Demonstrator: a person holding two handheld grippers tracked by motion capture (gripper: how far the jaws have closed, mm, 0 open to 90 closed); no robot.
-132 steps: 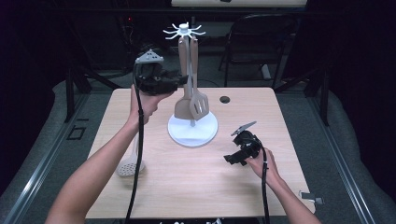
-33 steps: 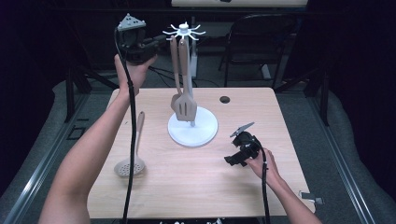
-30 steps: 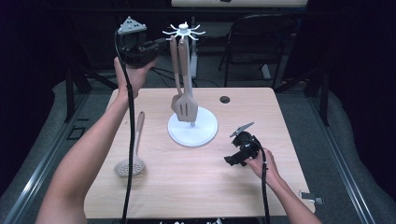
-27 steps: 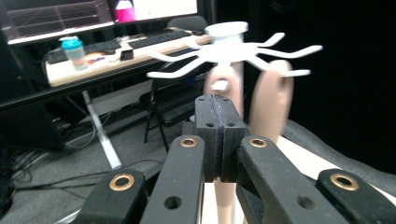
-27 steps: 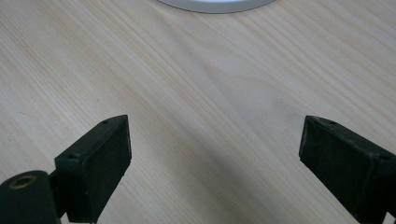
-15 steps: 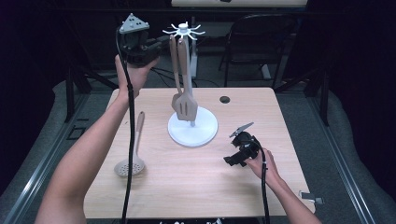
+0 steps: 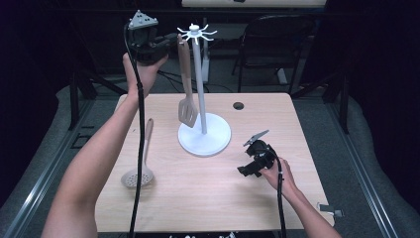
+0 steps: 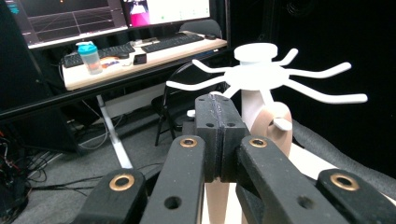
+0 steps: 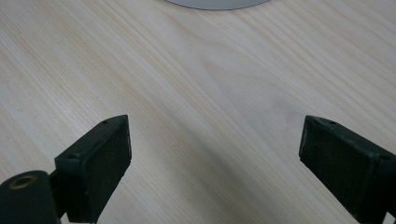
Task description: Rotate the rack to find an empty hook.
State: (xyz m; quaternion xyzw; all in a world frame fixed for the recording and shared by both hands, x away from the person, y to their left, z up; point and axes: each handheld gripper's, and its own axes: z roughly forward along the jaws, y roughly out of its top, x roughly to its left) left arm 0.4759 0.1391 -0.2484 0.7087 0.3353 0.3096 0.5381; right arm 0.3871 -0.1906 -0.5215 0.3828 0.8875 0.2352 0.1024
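Spatula [image 7: 185, 82] now hanging alone from the white rack [image 7: 203, 89], where two utensils were hanging earlier.

Wooden table [image 7: 208, 198] is now carrying the slotted spoon [image 7: 140, 166] flat near its left edge, well apart from the rack's round base. Left gripper [image 7: 166, 47] is sitting raised beside the rack's top prongs, just beside the spatula's handle end, its jaws clenched together on nothing. Right gripper [image 7: 247, 168] is resting low over the table, jaws spread wide and empty. No readable writing is showing.
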